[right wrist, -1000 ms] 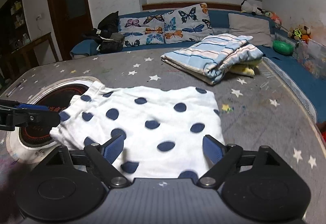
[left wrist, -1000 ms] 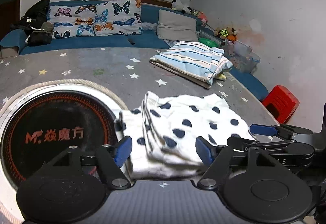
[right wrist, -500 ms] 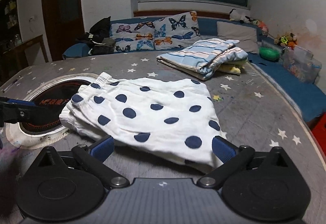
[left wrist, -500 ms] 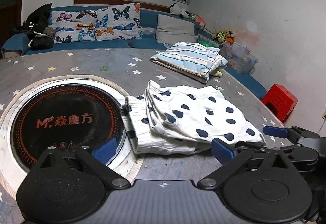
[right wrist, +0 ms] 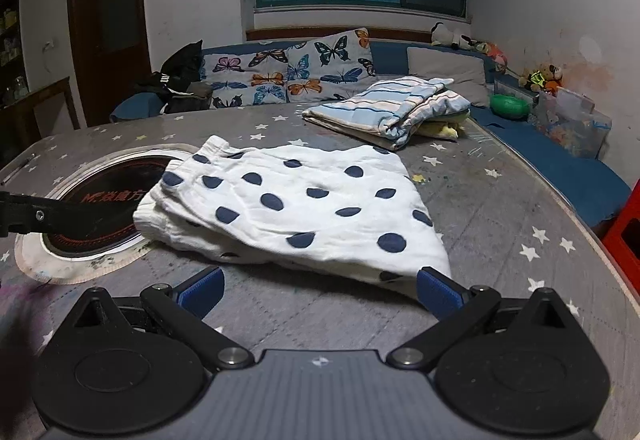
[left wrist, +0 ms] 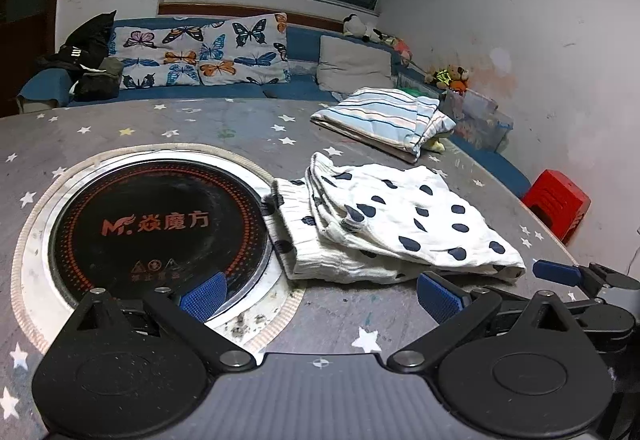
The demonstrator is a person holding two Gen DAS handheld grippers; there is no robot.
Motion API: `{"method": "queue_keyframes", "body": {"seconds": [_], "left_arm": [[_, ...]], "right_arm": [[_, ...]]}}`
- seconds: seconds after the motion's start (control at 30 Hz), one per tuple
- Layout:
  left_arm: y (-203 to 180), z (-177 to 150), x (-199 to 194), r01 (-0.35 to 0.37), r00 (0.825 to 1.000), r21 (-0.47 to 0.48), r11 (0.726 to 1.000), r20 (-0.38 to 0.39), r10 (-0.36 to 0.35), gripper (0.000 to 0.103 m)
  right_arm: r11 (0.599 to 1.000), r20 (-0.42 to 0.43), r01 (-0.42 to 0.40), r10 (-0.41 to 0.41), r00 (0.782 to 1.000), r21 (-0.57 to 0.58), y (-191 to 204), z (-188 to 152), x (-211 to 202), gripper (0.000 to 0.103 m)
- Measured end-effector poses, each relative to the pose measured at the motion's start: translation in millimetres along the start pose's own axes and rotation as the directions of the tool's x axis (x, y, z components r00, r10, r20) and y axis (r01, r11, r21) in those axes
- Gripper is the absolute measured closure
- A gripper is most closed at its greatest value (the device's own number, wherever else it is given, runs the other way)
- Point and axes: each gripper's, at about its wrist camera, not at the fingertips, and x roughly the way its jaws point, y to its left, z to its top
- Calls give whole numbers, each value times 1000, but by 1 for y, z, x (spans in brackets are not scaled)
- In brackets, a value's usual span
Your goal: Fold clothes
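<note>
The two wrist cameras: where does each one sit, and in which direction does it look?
Left wrist view: sits on the left gripper, low over the grey star-printed table, facing the round black induction cooktop and the window; its open blue-padded fingers show, and the right gripper at the right edge.
Right wrist view: sits on the right gripper, facing the folded white navy-dotted garment; its open fingers show, and the left gripper's black finger at the left edge.
Shared: garment, cooktop, folded blue-striped cloth, butterfly-print cushions.

Folded polka-dot garment [left wrist: 400, 224] beside cooktop [left wrist: 156, 228]
</note>
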Motion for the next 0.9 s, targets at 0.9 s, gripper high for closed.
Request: {"method": "queue_keyframes", "body": {"seconds": [0.9], "left_arm": [[7, -39, -33, -27, 1000, -5, 1000, 0, 27, 0]], "right_arm": [[1000, 4, -13, 13, 1000, 19, 30, -31, -27, 0]]}}
